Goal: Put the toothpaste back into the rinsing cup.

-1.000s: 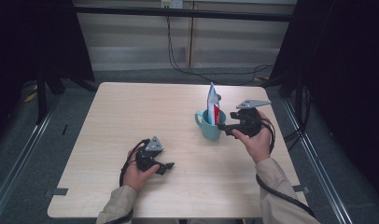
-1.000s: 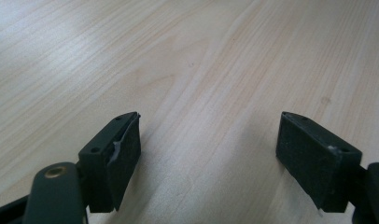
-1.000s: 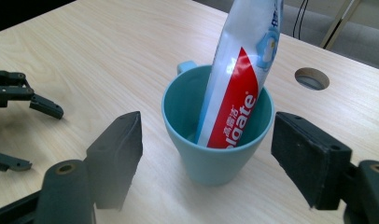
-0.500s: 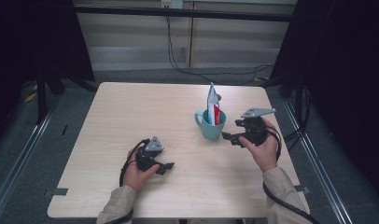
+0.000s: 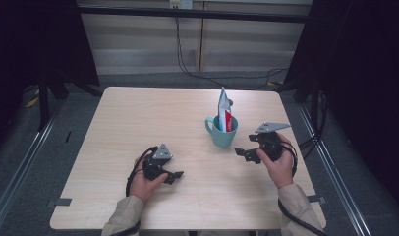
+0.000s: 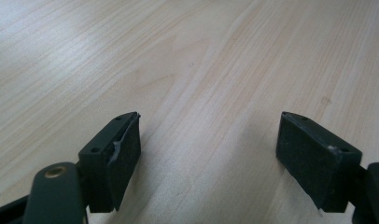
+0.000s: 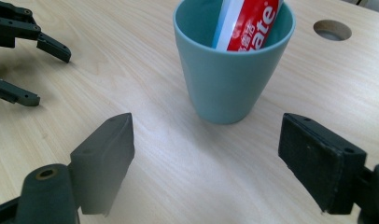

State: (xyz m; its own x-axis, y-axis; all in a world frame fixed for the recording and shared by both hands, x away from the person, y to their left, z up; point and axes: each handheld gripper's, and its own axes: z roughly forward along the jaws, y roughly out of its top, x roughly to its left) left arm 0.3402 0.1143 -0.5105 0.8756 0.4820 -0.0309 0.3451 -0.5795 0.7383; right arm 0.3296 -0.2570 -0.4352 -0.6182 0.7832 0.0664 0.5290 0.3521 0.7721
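A teal cup [image 5: 221, 132] with a handle stands right of the table's middle, and a white, red and blue toothpaste tube [image 5: 224, 110] stands upright in it. To the cup's lower right a hand holds my right gripper [image 5: 244, 153] low over the wood. Its jaws have just been opening and stand open with nothing between them. From the right gripper view [image 7: 206, 158] the cup [image 7: 229, 79] and tube [image 7: 246, 23] sit just ahead, apart from the fingers. My left gripper [image 5: 175, 176] rests open near the front left, empty over bare wood [image 6: 208, 140].
The light wooden table [image 5: 138, 113] has a round hole [image 7: 332, 29] behind the cup. In the right gripper view my left gripper [image 7: 50, 77] appears at the far left. Dark frames and cables surround the table.
The right hand has drawn its gripper away from the cup, toward the person and lower. The tube stays in the cup. The left hand has not moved.
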